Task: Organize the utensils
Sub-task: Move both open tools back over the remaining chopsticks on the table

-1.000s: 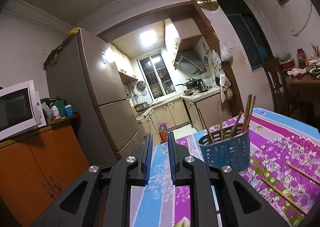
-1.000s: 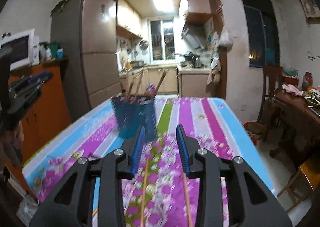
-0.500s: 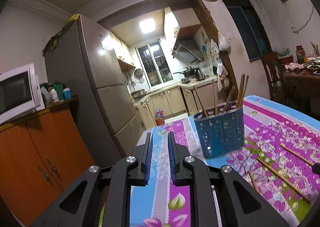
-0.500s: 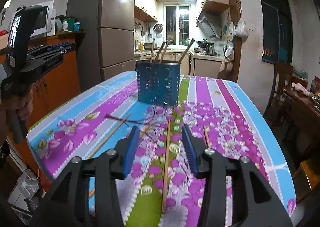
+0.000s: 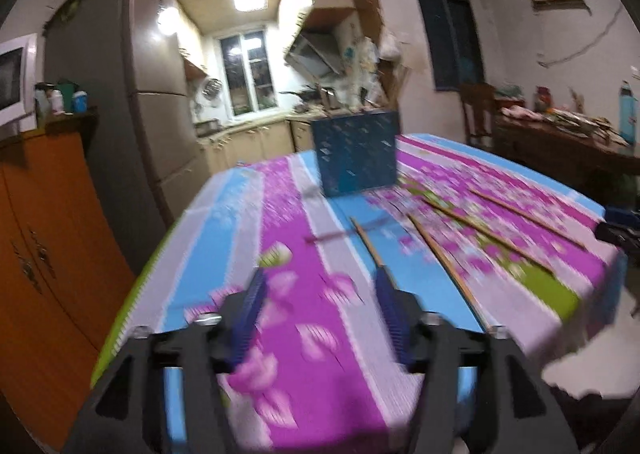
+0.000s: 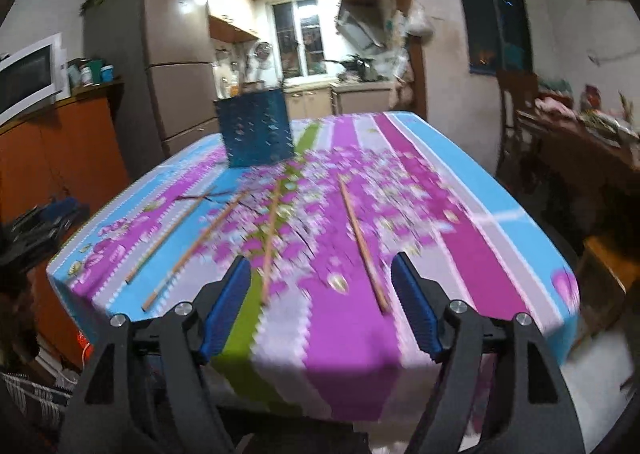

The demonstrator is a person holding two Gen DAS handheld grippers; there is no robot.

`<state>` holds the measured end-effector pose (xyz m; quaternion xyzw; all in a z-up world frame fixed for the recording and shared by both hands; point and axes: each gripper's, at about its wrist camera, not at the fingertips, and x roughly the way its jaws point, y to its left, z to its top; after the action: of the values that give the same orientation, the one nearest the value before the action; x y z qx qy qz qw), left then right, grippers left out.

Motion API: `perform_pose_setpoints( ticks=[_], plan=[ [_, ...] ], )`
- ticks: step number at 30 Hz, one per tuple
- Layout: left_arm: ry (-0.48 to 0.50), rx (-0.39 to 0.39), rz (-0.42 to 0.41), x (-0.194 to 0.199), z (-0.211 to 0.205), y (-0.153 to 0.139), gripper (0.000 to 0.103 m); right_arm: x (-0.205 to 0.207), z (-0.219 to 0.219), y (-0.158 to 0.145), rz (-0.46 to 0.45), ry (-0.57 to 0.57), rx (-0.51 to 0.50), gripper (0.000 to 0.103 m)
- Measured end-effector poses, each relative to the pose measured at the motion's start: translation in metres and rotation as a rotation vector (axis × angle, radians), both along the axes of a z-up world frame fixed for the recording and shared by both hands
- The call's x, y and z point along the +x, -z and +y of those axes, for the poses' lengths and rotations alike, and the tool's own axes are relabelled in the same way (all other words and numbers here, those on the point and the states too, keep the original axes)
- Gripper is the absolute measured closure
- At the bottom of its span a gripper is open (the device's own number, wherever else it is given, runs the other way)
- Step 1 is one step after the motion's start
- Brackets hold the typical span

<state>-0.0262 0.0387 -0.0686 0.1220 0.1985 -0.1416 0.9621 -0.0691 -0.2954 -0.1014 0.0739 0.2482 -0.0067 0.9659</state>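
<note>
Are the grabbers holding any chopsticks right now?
No. The left gripper and right gripper have just been opening, with nothing between them. The chopsticks lie on the table.

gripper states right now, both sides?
Left gripper: jaws open, just been opening, nothing held; a chopstick tip lies by its right pad.
Right gripper: jaws open, just been opening, empty above the tablecloth.

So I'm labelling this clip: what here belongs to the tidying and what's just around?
Job: blue utensil holder; loose chopsticks on the floral tablecloth.
Around: fridge; microwave; orange cabinet; cluttered side table.
</note>
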Motion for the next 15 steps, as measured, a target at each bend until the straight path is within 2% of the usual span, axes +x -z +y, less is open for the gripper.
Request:
perform_pose_setpoints(
  ticks=[3, 6, 9, 12, 15],
  plan=[
    [0.022, -0.015, 0.039, -0.014, -0.004, 0.015, 0.027, -0.007, -0.002, 0.014, 0.034, 0.025, 0.028, 0.033],
    [0.046, -0.044, 0.093, -0.017, -0.007, 0.025, 0.026, -0.01, -0.001, 0.023, 0.055, 0.026, 0.046, 0.034],
    [0.039, -0.034, 0.105, -0.019, -0.012, 0.034, 0.026, -0.009, 0.006, 0.026, 0.058, -0.016, 0.048, 0.034],
    [0.046, -0.038, 0.123, -0.017, -0.015, 0.037, 0.026, -0.008, 0.018, 0.026, 0.054, -0.061, 0.008, 0.041],
    [0.066, -0.058, 0.141, -0.015, -0.018, 0.039, 0.027, -0.005, 0.029, 0.025, 0.047, -0.092, -0.037, 0.052]
  ],
)
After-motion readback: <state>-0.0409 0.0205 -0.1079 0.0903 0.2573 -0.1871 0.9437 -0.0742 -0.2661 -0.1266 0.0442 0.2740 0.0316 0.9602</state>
